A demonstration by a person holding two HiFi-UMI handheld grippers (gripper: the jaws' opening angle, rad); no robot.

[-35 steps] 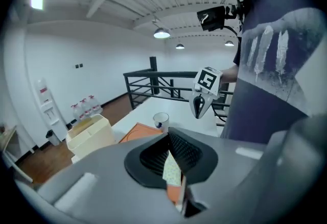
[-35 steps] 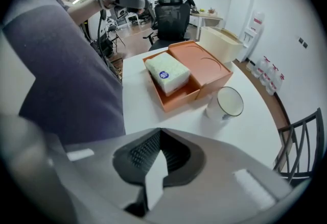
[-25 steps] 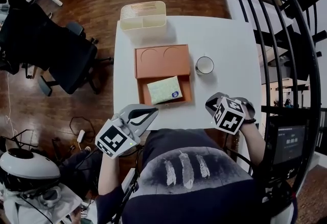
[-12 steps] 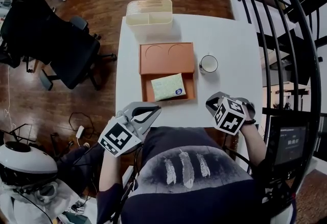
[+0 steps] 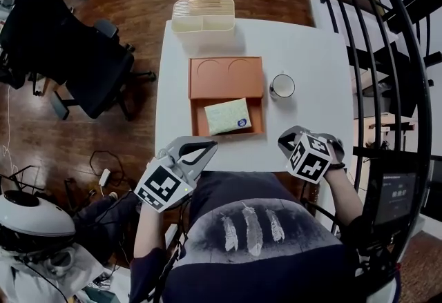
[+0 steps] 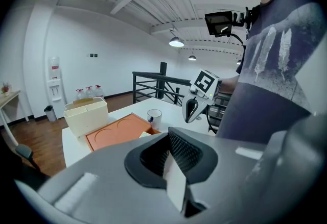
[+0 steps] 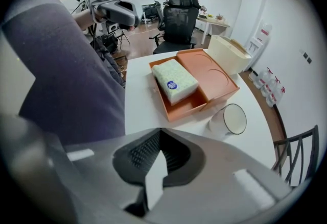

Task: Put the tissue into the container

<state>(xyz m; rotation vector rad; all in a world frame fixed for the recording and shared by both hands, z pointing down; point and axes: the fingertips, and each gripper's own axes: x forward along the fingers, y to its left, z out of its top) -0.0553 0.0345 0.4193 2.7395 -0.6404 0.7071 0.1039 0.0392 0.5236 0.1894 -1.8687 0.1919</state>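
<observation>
The left gripper (image 5: 208, 145) is hovering at the near edge of the white table (image 5: 311, 46), its jaws clenched together on nothing. The right gripper (image 5: 284, 139) is hanging at the same edge, farther right, likewise closed and empty. Both are staying close to the person's dark shirt (image 5: 262, 239). Ahead of them, the tissue pack (image 5: 226, 116) is lying in the near compartment of the orange tray (image 5: 228, 77). A white mug (image 5: 282, 85) is standing just right of the tray. The cream container (image 5: 203, 15) is sitting beyond the tray at the far edge.

On the table (image 5: 311, 53), the tissue (image 5: 228, 116) lies in the tray's (image 5: 226, 78) near compartment; the cup (image 5: 282, 86) stands right of it (just apart), the container (image 5: 203, 15) behind.
</observation>
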